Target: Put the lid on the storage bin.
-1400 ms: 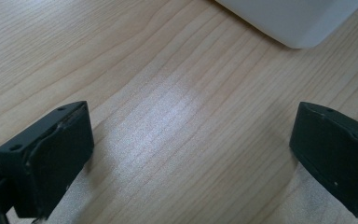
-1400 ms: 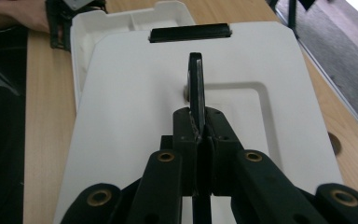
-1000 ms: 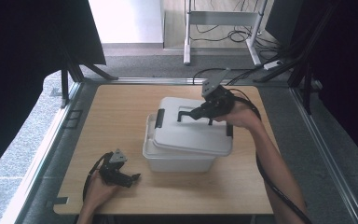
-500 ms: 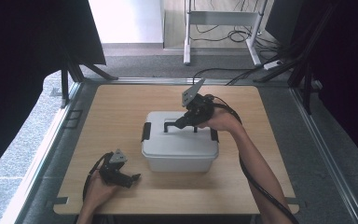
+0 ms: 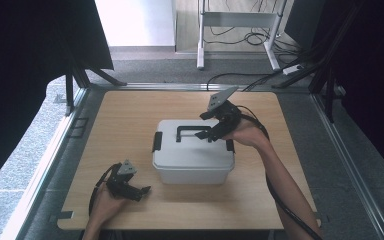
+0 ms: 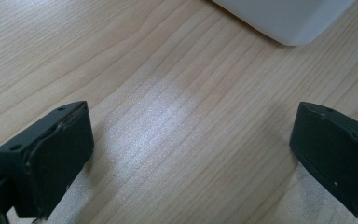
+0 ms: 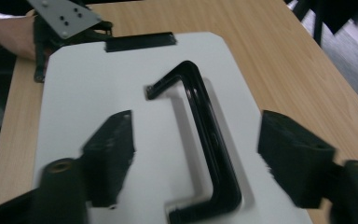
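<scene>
While both grippers gape empty, the white box (image 5: 192, 160) bears a black handle (image 7: 205, 144).

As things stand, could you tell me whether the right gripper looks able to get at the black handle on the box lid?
Probably yes. The right gripper hangs just above the lid, jaws open on either side of the black handle, and nothing lies between them.
</scene>
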{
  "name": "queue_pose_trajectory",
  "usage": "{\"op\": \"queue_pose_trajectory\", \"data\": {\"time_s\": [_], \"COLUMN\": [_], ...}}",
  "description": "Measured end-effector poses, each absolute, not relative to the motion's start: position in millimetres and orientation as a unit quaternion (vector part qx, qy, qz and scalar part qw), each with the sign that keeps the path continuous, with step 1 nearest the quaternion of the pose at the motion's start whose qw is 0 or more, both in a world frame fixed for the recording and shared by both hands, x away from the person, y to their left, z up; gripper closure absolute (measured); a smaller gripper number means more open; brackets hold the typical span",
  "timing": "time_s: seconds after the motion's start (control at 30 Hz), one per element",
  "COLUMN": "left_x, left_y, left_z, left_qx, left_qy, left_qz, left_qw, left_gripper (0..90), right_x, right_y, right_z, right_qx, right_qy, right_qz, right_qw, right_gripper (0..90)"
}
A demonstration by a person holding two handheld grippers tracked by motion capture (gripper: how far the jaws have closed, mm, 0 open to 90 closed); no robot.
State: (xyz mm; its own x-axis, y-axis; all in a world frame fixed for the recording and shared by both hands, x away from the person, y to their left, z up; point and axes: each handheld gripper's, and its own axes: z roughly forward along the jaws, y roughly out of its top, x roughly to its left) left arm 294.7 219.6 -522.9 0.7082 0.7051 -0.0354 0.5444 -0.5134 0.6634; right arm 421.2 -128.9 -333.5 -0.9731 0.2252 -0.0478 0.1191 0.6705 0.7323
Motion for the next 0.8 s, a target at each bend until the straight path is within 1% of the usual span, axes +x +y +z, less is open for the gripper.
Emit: {"op": "queue_pose_trajectory", "data": {"time_s": [0.1,0.23,0.27,0.3,0.33,0.63,0.8], "left_x": [295,295,295,295,295,295,295], "left_y": [220,220,220,220,219,219,219], "left_z": [-523,-523,-523,-523,-523,-523,-523], "left_qx": [0.862,0.862,0.862,0.863,0.861,0.861,0.861], "left_qy": [0.363,0.361,0.361,0.361,0.363,0.363,0.364], "left_qz": [0.120,0.122,0.121,0.121,0.121,0.121,0.121], "left_qw": [0.334,0.334,0.334,0.333,0.336,0.335,0.335], "left_gripper": [0.0,0.0,0.0,0.0,0.0,0.0,0.0], "right_x": [417,411,408,408,405,391,380], "right_y": [-145,-166,-177,-177,-184,-218,-246], "right_z": [-330,-327,-328,-328,-328,-331,-336], "right_qx": [0.132,0.174,0.193,0.193,0.204,0.244,0.270], "right_qy": [0.908,0.899,0.896,0.896,0.894,0.881,0.870], "right_qz": [0.388,0.390,0.386,0.386,0.385,0.386,0.389], "right_qw": [0.086,0.099,0.104,0.104,0.107,0.123,0.137], "right_gripper": [14.9,13.1,11.0,11.0,9.1,6.1,5.0]}}
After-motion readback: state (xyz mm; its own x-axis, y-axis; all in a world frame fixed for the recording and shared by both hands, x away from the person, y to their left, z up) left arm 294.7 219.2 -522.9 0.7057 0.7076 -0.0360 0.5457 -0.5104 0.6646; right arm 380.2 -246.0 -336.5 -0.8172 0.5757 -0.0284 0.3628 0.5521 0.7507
